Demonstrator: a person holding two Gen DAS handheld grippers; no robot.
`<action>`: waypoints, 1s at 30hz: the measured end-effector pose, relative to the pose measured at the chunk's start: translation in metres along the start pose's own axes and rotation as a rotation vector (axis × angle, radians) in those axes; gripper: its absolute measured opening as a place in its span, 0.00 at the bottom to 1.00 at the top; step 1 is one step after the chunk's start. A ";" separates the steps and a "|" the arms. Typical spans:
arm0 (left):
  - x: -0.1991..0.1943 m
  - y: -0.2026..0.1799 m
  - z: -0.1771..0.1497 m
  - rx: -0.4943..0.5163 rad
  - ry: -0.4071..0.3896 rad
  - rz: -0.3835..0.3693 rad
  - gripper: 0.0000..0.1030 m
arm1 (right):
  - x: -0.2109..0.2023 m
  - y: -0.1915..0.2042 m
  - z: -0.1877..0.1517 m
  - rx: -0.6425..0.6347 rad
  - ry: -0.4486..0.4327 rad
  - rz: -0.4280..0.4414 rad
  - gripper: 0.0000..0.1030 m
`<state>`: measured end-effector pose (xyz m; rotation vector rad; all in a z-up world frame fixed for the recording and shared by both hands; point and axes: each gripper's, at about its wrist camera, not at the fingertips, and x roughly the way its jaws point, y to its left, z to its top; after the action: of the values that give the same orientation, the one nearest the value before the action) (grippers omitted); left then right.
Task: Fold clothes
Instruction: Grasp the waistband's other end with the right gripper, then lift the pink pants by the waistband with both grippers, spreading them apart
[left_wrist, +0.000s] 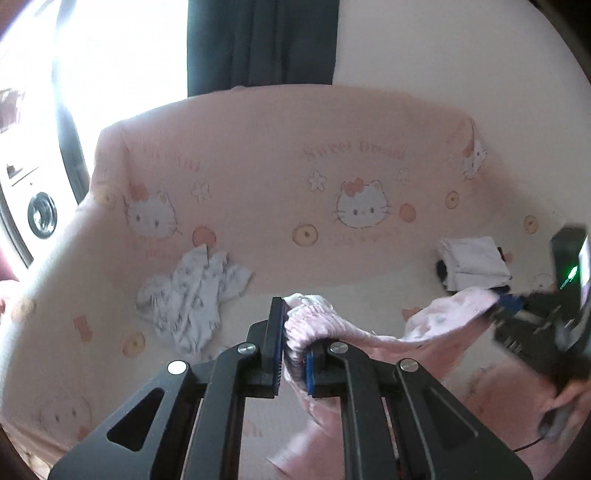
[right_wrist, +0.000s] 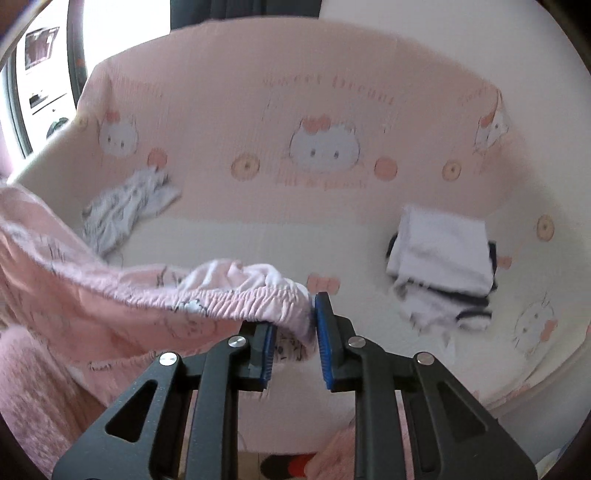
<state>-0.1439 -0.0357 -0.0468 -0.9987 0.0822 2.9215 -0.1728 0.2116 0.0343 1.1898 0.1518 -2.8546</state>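
While both grippers, left (left_wrist: 293, 354) and right (right_wrist: 295, 347), are clamping the pink waistband (right_wrist: 236, 295) above the sofa (right_wrist: 258, 229), spreading is underway; next, lay it flat left of the folded stack (right_wrist: 443, 251).

One pink garment (right_wrist: 110, 291), one crumpled grey garment (left_wrist: 192, 306), one folded stack (right_wrist: 443, 258), two tongs.

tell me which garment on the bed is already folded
The white folded stack on the right, squared off in neat layers. The grey printed garment lies crumpled; the pink garment hangs between both hand-held grippers.
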 end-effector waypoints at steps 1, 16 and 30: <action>0.005 0.002 0.012 -0.004 0.000 0.004 0.08 | -0.007 -0.003 0.014 0.004 -0.025 -0.002 0.14; -0.002 0.021 0.002 -0.100 0.084 -0.054 0.07 | -0.058 -0.005 0.030 0.049 -0.157 -0.062 0.12; 0.072 0.028 -0.164 -0.216 0.378 -0.151 0.07 | 0.048 0.079 -0.118 -0.248 0.282 0.199 0.51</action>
<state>-0.1030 -0.0718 -0.2197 -1.5055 -0.2867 2.6106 -0.1173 0.1456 -0.0885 1.4525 0.3626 -2.4052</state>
